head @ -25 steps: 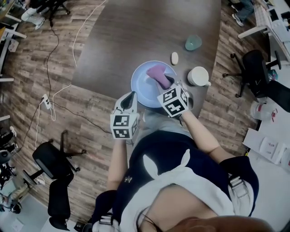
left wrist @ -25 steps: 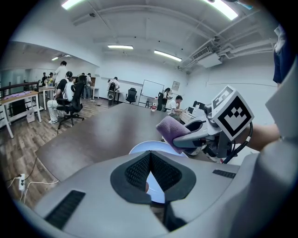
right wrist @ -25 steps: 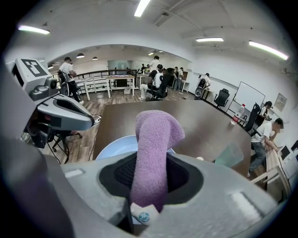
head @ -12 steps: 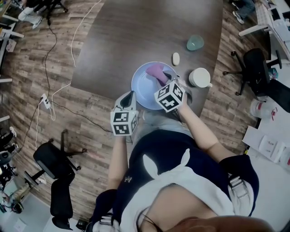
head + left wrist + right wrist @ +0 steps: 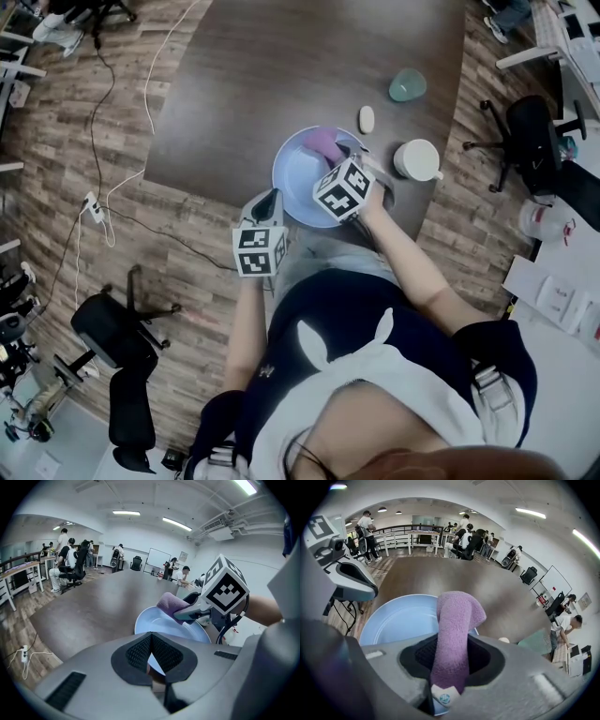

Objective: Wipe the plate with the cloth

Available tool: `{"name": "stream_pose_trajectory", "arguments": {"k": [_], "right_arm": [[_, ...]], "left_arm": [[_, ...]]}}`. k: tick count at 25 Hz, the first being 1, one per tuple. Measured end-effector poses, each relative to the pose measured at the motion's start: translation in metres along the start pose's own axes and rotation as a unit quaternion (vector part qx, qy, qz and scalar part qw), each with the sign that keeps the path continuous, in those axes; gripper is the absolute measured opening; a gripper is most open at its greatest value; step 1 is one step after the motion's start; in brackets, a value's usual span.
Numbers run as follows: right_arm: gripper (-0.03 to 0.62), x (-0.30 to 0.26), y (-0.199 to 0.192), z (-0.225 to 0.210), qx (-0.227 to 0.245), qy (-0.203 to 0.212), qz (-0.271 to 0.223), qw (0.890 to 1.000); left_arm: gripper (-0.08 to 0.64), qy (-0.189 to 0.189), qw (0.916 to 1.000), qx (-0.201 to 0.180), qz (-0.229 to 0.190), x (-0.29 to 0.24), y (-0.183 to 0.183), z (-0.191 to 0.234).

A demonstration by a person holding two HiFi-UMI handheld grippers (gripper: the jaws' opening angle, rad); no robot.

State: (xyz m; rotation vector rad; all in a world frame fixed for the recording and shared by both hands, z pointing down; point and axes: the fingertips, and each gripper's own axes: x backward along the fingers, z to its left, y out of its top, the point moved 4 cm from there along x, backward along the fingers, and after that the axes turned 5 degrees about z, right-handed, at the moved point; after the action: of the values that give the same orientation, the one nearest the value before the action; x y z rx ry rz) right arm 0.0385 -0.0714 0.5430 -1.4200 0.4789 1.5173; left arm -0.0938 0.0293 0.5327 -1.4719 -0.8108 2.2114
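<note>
Head view: a round pale-blue plate (image 5: 292, 178) sits at the near edge of the dark brown tabletop (image 5: 281, 66), straight in front of me.
Left gripper (image 5: 151, 641): at the plate's near-left rim, with my pads drawn together on that rim. I judge this pins the plate so it won't skate under the wiping.
Right gripper (image 5: 452, 648): clenched on the purple fleece cloth (image 5: 457, 613). The tag end is down in the jaws and the folded free end sticks out ahead, so soft fabric, not jaw, meets the plate.
Cloth's place: over the plate's far-right part, at or just above the surface. I can't confirm contact.
Bystanders: a white mug (image 5: 415, 159) is just right of the plate, a small white oval object (image 5: 366, 119) lies just beyond its far rim, and a teal cup (image 5: 407, 85) stands farther off. None touches the plate.
Step, as I judge it: bringing cloth to plate, with the wiping strokes next.
Risk: a hard push toward the near edge could slide the plate off the tabletop.
</note>
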Motion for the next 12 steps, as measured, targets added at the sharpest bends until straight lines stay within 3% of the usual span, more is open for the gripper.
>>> {"name": "stream_pose_trajectory", "arguments": {"k": [5,12], "right_arm": [[0.132,-0.014,-0.004,0.004,0.005,0.007,0.026,1.0],[0.133,-0.026,-0.004,0.0,0.012,-0.014,0.047,0.999]], "left_arm": [[0.005,0.002,1.0,0.004,0.009,-0.007,-0.007,0.005],[0.005,0.002,0.9997,0.008,0.022,-0.014,-0.018,0.009]]}}
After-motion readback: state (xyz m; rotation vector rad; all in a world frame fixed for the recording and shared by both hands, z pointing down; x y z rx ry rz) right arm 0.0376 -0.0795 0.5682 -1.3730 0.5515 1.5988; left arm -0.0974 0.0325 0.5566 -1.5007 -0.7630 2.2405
